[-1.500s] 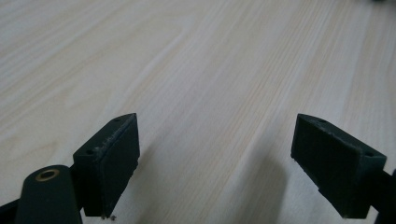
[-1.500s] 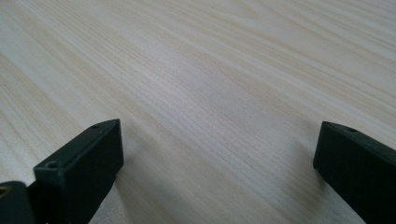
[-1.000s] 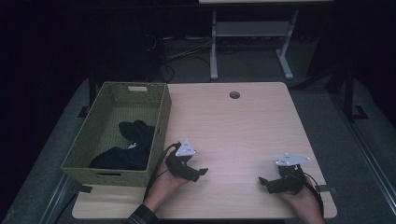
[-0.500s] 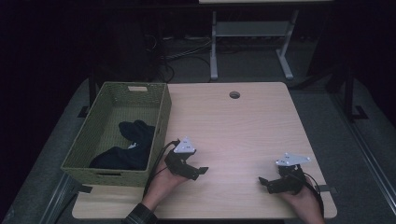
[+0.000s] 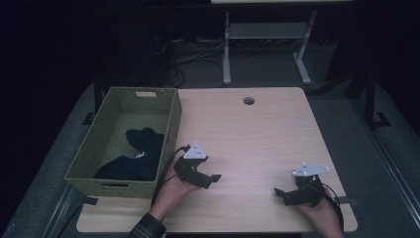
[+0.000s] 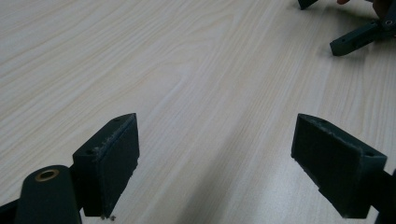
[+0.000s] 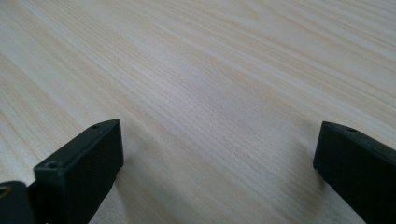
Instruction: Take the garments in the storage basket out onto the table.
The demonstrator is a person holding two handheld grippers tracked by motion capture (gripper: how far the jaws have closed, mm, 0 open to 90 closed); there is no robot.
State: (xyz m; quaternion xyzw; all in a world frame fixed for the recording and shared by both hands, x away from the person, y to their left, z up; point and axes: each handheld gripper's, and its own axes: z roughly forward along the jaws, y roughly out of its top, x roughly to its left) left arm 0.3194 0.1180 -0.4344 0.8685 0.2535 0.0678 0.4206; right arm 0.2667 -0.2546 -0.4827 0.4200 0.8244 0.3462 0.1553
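While both hands rest low on the table (image 5: 257,134), dark clothes (image 5: 136,156) lie in the basket (image 5: 171,124) beside the left gripper (image 5: 210,178). Left gripper view: jaws wide, empty (swing basketward). Right gripper (image 7: 217,158): wide, idle.

The high view looks forward and down on the whole worktop (image 5: 257,134) from above its near edge; each gripper view sits low and close over the wood grain, looking along its own fingers; all three share the worktop's near, bare part.
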